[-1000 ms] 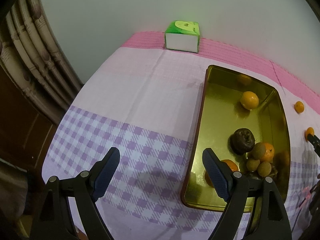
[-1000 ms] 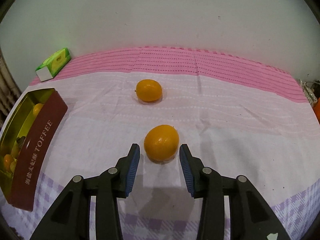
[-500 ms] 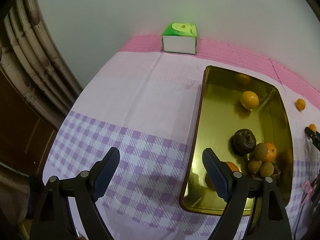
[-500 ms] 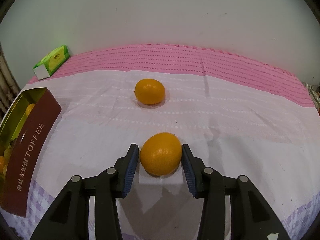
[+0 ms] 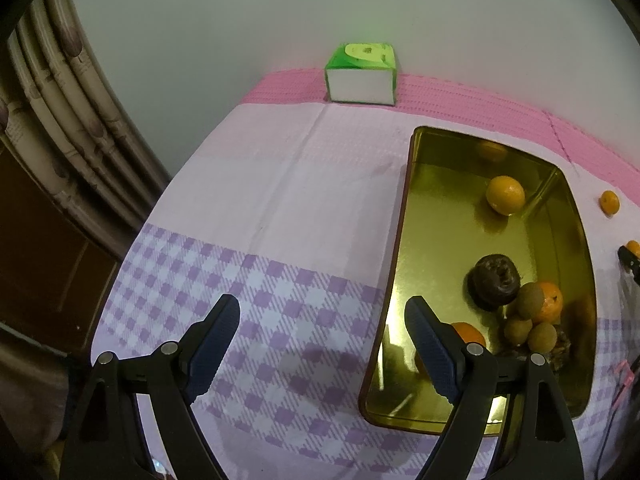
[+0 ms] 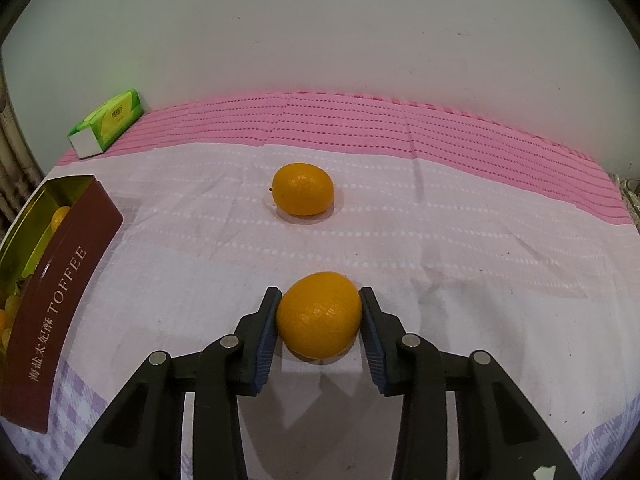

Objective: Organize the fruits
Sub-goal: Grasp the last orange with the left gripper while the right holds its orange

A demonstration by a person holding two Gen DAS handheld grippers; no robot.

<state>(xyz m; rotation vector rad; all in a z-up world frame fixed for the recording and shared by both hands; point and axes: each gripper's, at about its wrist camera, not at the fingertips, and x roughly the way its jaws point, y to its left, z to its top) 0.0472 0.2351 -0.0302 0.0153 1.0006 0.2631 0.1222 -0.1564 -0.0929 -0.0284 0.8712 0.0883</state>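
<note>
A cloth [image 6: 440, 248] covered the table: a hot-pink striped band along the wall side, a pale pink middle with rows of white dots, and lilac-and-white gingham on the near side. A tin [image 5: 440, 216] on it was shiny gold inside and maroon outside with pale lettering. Inside the tin lay oranges [image 5: 505, 195], bright orange, brown-green kiwis [image 5: 541, 337], and one dark brown fruit [image 5: 496, 282]. Beyond the tin, a box [image 5: 361, 73] was bright green with a white end. Two oranges [image 6: 303, 194] beside the tin were deep orange-yellow. The grippers [image 6: 319, 316] were black with blue pads [image 6: 267, 336].
</note>
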